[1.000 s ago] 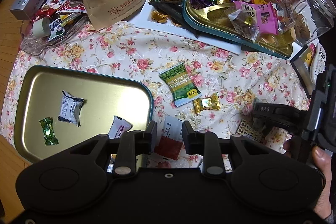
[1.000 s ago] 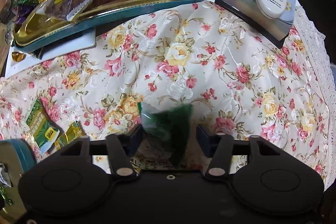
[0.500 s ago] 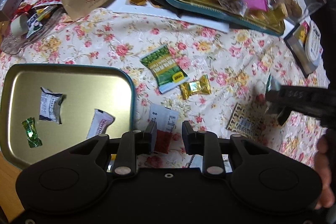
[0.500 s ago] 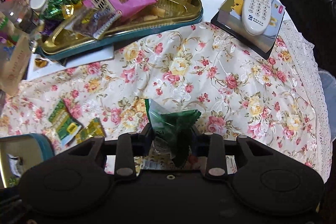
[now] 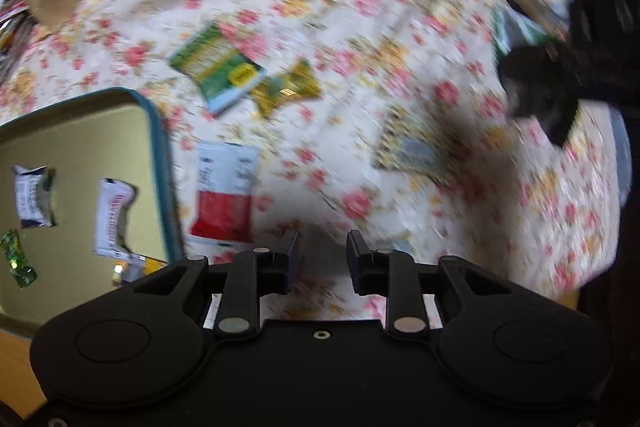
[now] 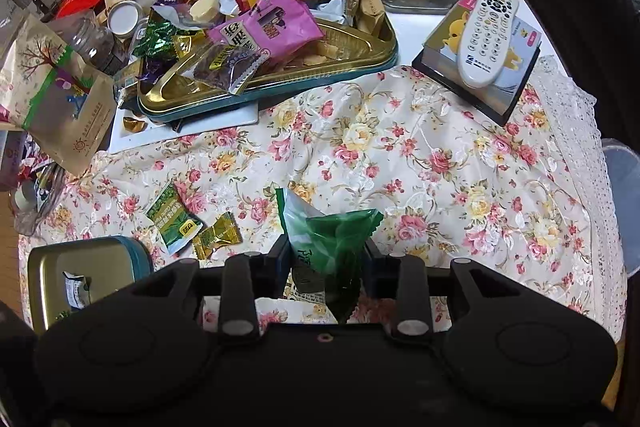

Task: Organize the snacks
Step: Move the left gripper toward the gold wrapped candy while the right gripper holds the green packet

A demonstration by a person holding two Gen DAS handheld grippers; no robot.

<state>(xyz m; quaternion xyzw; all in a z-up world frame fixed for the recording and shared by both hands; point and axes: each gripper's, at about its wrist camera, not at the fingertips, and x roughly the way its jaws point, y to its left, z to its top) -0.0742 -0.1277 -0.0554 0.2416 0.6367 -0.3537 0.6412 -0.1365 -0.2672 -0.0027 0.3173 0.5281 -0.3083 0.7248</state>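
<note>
Right gripper [image 6: 326, 253]: jaws just closed, now pinching green snack packet [image 6: 332, 239], lifted clear of floral tablecloth [image 6: 440, 155]. Left gripper [image 5: 322, 255]: jaws half open, empty, above cloth beside red-and-white sachet [image 5: 224, 203]. Gold tray [image 5: 80, 147] holds three wrapped sweets. Advice: carry packet level to tray; release low, over bare metal.

A broad stretch of bare floral tablecloth [image 6: 420, 163] fills the centre and right of the right wrist frame. The heaped gold tray [image 6: 360, 65] and paper bag [image 6: 60, 107] block the upper left; a remote [image 6: 486, 35] on a book sits upper right. Loose packets [image 6: 174, 223] and the tin tray [image 6: 48, 267] crowd the lower left.
</note>
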